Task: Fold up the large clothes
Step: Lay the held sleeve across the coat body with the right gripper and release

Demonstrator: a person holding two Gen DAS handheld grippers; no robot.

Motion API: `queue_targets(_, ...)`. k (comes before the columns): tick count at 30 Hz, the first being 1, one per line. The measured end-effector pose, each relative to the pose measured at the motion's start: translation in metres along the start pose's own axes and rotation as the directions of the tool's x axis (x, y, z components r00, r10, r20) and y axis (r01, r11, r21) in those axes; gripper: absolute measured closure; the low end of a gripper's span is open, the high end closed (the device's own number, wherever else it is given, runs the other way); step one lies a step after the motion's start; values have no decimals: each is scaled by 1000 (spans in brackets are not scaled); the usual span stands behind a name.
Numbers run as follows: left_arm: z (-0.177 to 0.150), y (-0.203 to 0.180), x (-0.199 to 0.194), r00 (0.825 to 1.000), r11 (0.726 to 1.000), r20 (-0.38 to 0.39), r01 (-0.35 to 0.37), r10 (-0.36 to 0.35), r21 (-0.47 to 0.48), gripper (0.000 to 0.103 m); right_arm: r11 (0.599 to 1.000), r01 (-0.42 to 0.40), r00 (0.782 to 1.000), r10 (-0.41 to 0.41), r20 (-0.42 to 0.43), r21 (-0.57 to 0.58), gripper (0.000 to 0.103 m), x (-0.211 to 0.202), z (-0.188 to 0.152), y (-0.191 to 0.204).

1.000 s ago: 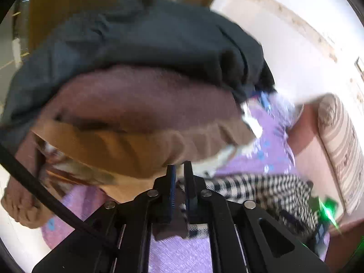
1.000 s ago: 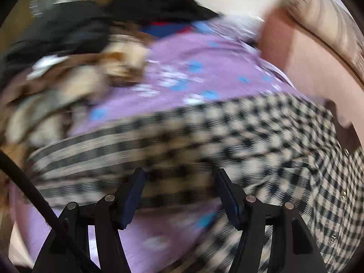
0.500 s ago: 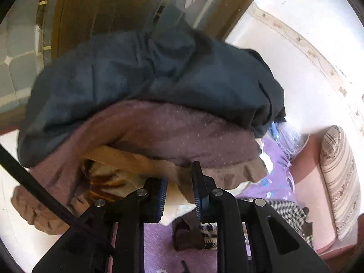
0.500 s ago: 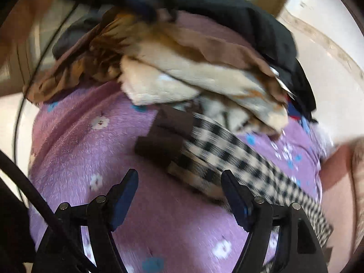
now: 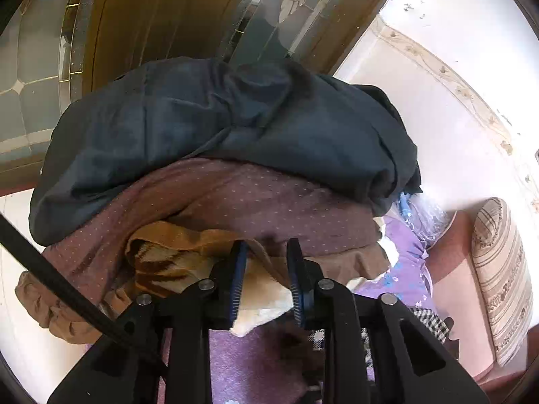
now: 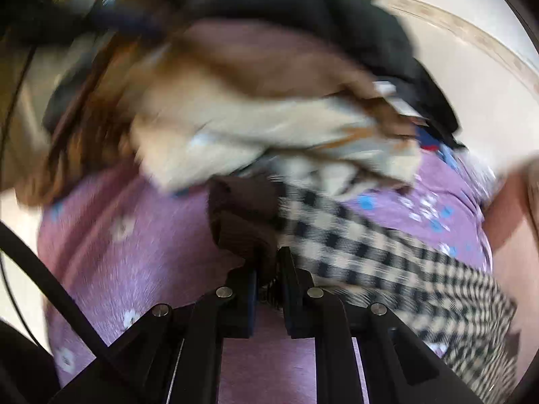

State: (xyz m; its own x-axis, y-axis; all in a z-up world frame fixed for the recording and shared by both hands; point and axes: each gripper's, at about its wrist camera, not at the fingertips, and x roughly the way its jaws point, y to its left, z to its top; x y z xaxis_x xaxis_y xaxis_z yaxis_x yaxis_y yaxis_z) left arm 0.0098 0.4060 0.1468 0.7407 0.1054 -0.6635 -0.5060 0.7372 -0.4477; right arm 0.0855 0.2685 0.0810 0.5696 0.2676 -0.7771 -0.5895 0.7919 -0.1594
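A black-and-white checked garment (image 6: 363,245) with a dark brown cuff (image 6: 242,208) lies on a purple flowered bedspread (image 6: 111,249). My right gripper (image 6: 267,269) is shut on the brown cuff. In the left wrist view my left gripper (image 5: 266,269) is open and empty, raised in front of a pile of clothes (image 5: 215,155). The brown cuff (image 5: 296,340) and a bit of the checked cloth (image 5: 427,320) show below it.
The pile holds a dark blue garment (image 5: 235,124), a dotted brown one (image 5: 242,205) and tan and cream pieces (image 6: 242,128). A striped cushion (image 5: 498,276) and pink seat lie at the right. A wooden door (image 5: 161,17) and white wall stand behind.
My left gripper let go of the cuff, opened and lifted away from it. My right gripper moved left to the brown cuff and shut on it.
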Motion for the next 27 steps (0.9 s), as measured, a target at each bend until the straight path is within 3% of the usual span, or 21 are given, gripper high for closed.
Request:
queue_targets(3, -7, -12, 0, 1000, 1000, -3, 18, -18, 20, 73, 987, 17, 998, -26, 52, 157, 90, -27, 9, -45)
queue_targets(6, -18, -32, 2, 999, 996, -16, 33, -31, 79, 71, 947, 44, 993, -77, 93, 319, 90, -54, 10, -102)
queue_targets(9, -36, -57, 6, 997, 987, -49, 66, -59, 148, 71, 871, 77, 984, -145, 104, 485, 90, -78, 0, -165)
queue_targets(13, -64, -90, 11, 991, 961, -98, 116, -94, 250, 69, 730, 125, 972, -226, 64, 672, 90, -101, -37, -250)
queue_targets(17, -93, -118, 17, 975, 928, -172, 188, -138, 320, 64, 614, 199, 955, -297, -11, 763, 90, -120, -86, -308)
queue_targets(24, -142, -162, 28, 953, 852, -267, 256, -143, 458, 64, 482, 349, 908, -388, -161, 804, 91, -144, -170, -371)
queue_targets(27, -165, -176, 35, 935, 823, -325, 295, -143, 486, 64, 428, 387, 891, -403, -210, 817, 93, -156, -205, -387)
